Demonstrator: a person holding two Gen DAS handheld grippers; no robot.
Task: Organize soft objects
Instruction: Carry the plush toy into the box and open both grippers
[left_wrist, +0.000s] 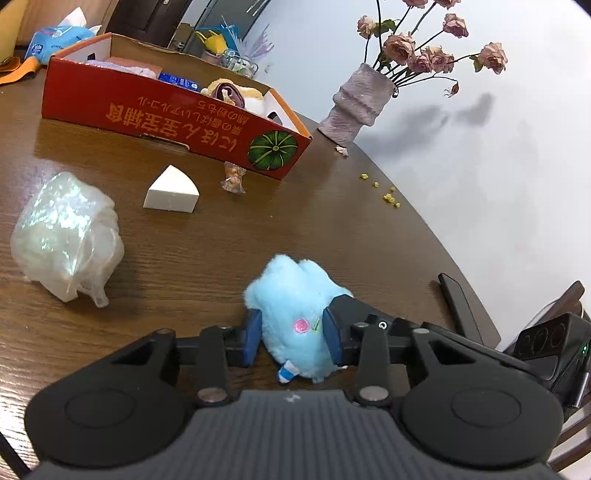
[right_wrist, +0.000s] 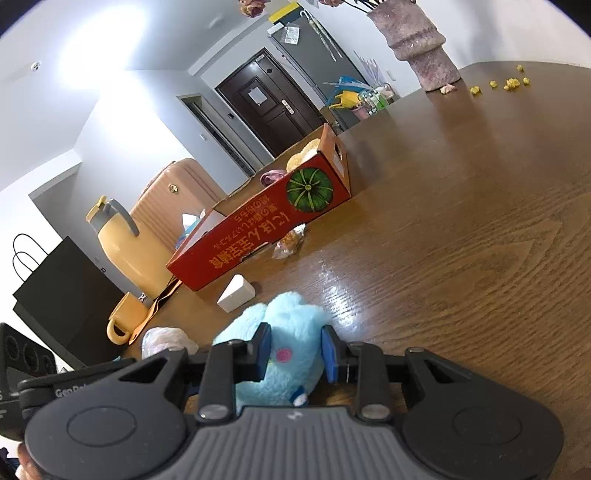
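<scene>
Both grippers bracket the same blue plush toy (left_wrist: 295, 314), which lies on the wooden table (left_wrist: 184, 251) near its front edge. The left gripper (left_wrist: 291, 332) has its blue pads pressed into the fur on either side, so it appears to be clenched on the plush. The right gripper (right_wrist: 295, 350) also has a pad against each flank and looks to be gripping it, though how firmly either one bites cannot be told. The red cardboard box (left_wrist: 166, 110), already holding other soft items, stands well apart toward the back, with a white wedge sponge (left_wrist: 171, 190), a small wrapped candy (left_wrist: 233, 180) and a crinkled clear plastic bag (left_wrist: 66, 232) lying between. The likely trouble is the double hold: if the two hands move out of step, the fluffy body could stretch, twist or slide from one pair of pads. Compressible fur gives little purchase, so the plush may slip and drop short of the box, or knock the sponge on the way.
</scene>
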